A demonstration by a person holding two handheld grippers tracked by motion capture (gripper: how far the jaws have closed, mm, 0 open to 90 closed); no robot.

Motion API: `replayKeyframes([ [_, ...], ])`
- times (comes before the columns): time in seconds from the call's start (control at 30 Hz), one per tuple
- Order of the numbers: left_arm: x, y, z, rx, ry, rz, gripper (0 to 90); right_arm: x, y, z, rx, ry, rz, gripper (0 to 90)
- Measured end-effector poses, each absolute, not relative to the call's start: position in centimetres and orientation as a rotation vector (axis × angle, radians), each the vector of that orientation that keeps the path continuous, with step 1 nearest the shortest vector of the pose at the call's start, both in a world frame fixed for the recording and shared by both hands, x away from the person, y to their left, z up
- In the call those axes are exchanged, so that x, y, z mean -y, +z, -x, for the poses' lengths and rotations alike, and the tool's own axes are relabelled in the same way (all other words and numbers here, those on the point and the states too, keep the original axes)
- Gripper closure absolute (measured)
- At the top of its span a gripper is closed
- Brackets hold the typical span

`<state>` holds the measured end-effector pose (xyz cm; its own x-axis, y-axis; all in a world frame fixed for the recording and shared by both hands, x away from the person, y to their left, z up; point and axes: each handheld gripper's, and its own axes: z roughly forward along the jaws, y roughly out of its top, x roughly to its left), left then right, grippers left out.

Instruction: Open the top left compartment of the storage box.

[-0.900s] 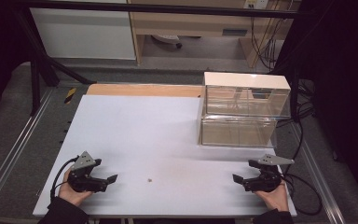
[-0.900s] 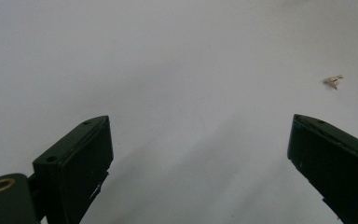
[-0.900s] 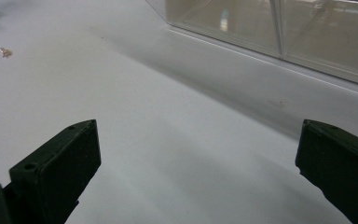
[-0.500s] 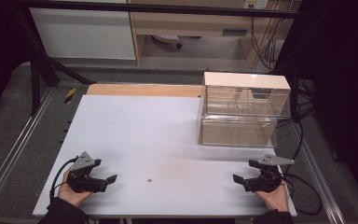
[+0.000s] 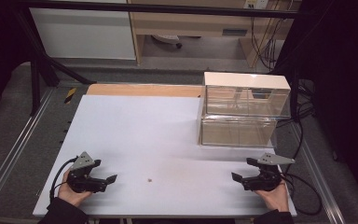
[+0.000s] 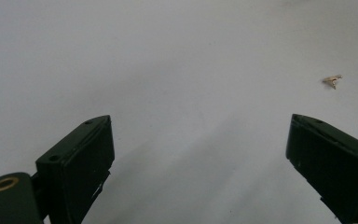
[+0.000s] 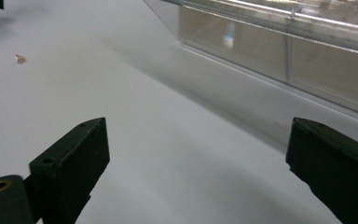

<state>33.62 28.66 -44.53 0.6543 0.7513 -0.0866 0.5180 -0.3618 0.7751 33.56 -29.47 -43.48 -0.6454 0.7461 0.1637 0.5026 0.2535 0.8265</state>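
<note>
Nothing moved since earlier frames, both hands parked at near edge of desk point(image 5: 168, 126). Left tongs point(image 5: 103, 178) wide open, empty; right tongs point(image 5: 243, 171) same. Tiny tan crumb point(image 5: 148, 179) between them, nearer left. Clear box stack point(image 5: 242, 112) far right; careless right reach could bump it.

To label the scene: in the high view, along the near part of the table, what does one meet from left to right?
left gripper → small tan crumb → right gripper; the clear stacked boxes stand farther back.
</note>
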Motion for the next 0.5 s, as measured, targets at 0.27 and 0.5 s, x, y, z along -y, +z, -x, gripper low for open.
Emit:
replayKeyframes([
  [0.27,-28.6,-44.6,-33.6,-0.991,0.361,-2.049,7.7,29.0,-41.9,-33.3,-2.254,1.358,-1.07,26.7],
  [0.5,-28.6,-44.6,-33.6,-0.996,0.362,-2.049,7.8,28.8,-41.0,-33.4,-2.217,1.367,-1.034,41.3],
])
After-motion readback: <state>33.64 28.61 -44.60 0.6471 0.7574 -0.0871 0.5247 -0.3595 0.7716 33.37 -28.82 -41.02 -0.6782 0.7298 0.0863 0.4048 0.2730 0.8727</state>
